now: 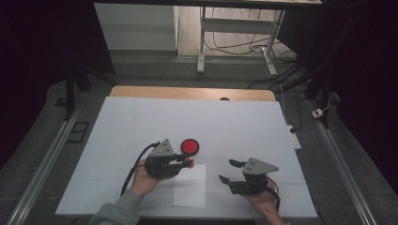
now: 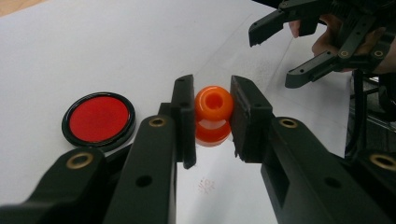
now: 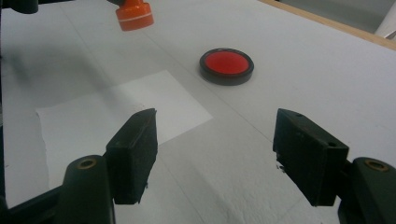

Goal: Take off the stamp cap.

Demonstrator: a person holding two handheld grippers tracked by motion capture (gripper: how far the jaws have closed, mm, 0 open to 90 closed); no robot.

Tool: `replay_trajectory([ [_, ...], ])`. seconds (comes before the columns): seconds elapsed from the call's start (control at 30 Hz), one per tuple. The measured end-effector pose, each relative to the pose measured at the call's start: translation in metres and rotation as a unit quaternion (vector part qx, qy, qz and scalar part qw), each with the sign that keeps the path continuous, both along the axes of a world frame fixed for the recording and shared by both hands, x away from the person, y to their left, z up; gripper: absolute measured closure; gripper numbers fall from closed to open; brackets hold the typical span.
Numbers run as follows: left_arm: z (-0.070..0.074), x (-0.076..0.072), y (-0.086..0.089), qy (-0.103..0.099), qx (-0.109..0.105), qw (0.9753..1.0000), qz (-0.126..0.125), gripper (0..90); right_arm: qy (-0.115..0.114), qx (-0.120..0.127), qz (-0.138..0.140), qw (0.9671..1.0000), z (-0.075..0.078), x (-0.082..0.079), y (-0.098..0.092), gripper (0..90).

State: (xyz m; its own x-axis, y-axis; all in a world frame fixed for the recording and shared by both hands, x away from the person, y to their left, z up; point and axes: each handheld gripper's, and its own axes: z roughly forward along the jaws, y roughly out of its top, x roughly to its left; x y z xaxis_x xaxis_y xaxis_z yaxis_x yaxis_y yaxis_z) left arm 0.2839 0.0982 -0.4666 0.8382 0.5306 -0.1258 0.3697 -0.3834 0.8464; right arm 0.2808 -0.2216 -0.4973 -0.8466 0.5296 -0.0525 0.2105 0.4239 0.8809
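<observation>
Your left gripper (image 2: 212, 116) is clamped on the small orange plastic stamp (image 2: 213, 115), held above the white paper sheet (image 1: 190, 187) near the round red ink pad (image 1: 190, 146). Your right gripper (image 1: 232, 171) hangs wide open.

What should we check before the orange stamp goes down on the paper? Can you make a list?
1. Left tongs grip the orange stamp: ok, a jaw on each side.
2. Stamp is above the paper: ok, over its top edge, seen from the high view.
3. Paper lies flat: ok.
4. Right tongs are out of the way: ok, open and off to the side.
5. Red ink pad is uncovered: ok.
6. Stamp has ink on it: cannot tell.
</observation>
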Motion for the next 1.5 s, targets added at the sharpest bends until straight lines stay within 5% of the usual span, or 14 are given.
replay_trajectory([
  [1.5,-0.001,-0.002,-0.006,-0.001,0.005,0.9999,-0.010,72.2,-0.013,-0.011,0.066,0.9977,0.004,0.000,0.072,32.1],
])
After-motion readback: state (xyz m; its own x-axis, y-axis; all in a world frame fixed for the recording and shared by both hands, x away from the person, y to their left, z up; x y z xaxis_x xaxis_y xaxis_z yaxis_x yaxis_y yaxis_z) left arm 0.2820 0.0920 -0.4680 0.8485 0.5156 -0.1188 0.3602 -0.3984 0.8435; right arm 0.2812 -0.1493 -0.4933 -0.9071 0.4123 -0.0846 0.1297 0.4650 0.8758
